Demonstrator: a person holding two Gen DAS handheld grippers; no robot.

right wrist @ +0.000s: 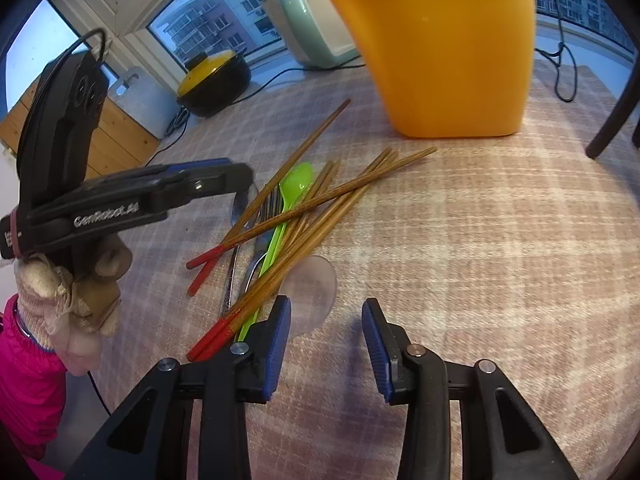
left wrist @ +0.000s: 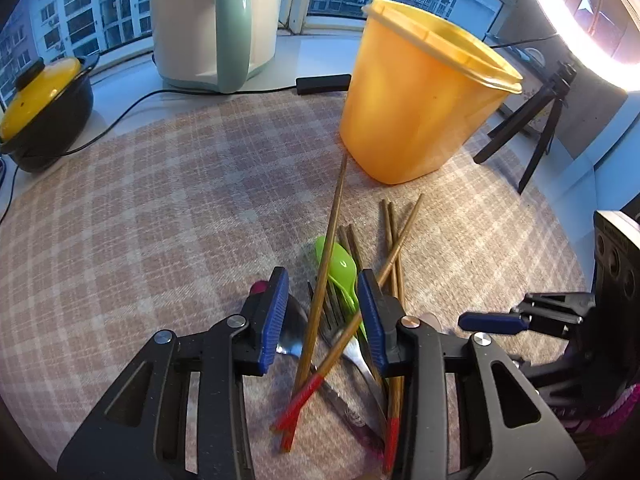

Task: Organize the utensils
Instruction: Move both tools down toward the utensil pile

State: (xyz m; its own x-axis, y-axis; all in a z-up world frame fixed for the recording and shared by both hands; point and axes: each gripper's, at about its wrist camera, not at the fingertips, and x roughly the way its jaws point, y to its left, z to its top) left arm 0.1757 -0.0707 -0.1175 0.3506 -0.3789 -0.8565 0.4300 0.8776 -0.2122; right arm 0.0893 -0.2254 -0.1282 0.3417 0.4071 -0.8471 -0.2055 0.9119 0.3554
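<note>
The left tool hovers low over a heap of utensils on the checked counter, its blue pads spread wide on either side of the heap and gripping nothing. Between the pads lie two crossed chopsticks with red ends, a green spoon, a metal fork and a metal spoon. More chopsticks run under the right-hand pad.

From the right wrist, the heap sits left of centre: brown chopsticks fanned across the green spoon and the fork, red ends toward the camera. A clear spoon lies just beside the heap, touching the nearest chopsticks. The right tool stands wide open above bare cloth, holding nothing; its left pad is just beside the red tips of the nearest chopsticks. The left tool reaches in from the left, held by a gloved hand.

The orange tub stands upright beyond the heap, near the chopstick tips but apart from them. Behind it are a white-and-green pot, a black pot with a yellow lid and a tripod.
</note>
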